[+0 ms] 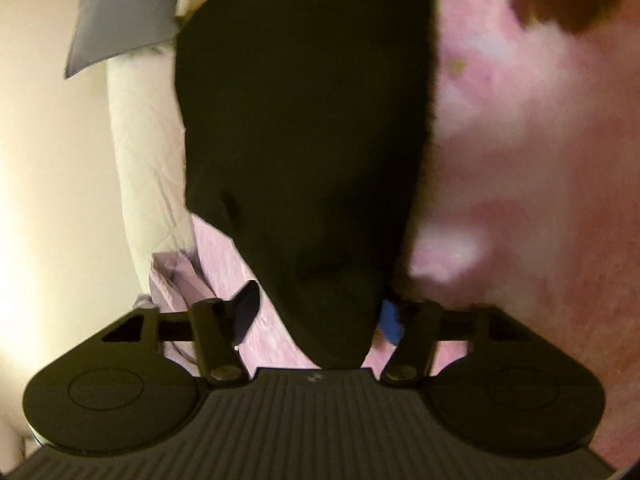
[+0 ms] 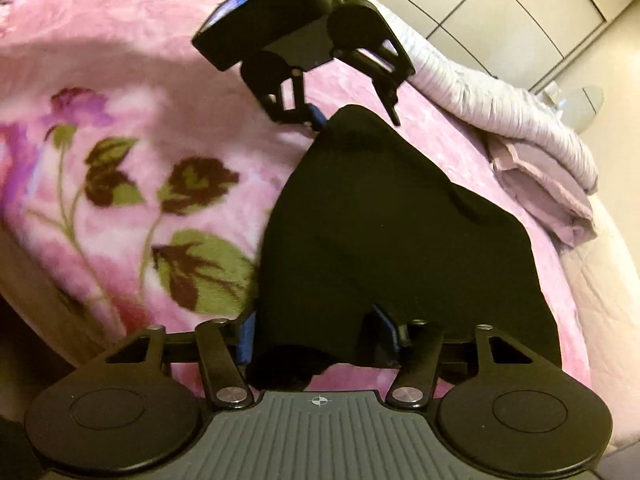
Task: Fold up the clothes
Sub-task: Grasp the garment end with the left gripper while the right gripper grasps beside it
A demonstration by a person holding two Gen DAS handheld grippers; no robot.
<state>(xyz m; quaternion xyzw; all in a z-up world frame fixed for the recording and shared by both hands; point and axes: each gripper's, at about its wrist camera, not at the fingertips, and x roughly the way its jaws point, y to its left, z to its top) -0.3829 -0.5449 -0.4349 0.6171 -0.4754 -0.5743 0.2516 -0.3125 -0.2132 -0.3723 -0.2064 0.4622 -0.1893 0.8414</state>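
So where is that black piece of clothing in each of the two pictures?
Left wrist view: the black garment fills the centre, running from the top edge down between this tool's fingers.
Right wrist view: it lies centre-right, stretching from the near tool up to the other tool at its far end.
Shared landmark: the pink flowered blanket beneath it, seen in both views.

Both tongs [image 1: 316, 320] [image 2: 316, 336] seemingly parted, angled downward

A plain black garment [image 2: 384, 216] was seen on a pink blanket [image 2: 120, 40] patterned with dark maroon flowers and olive-green leaves; folded lilac cloth [image 2: 540, 184] lay beside.
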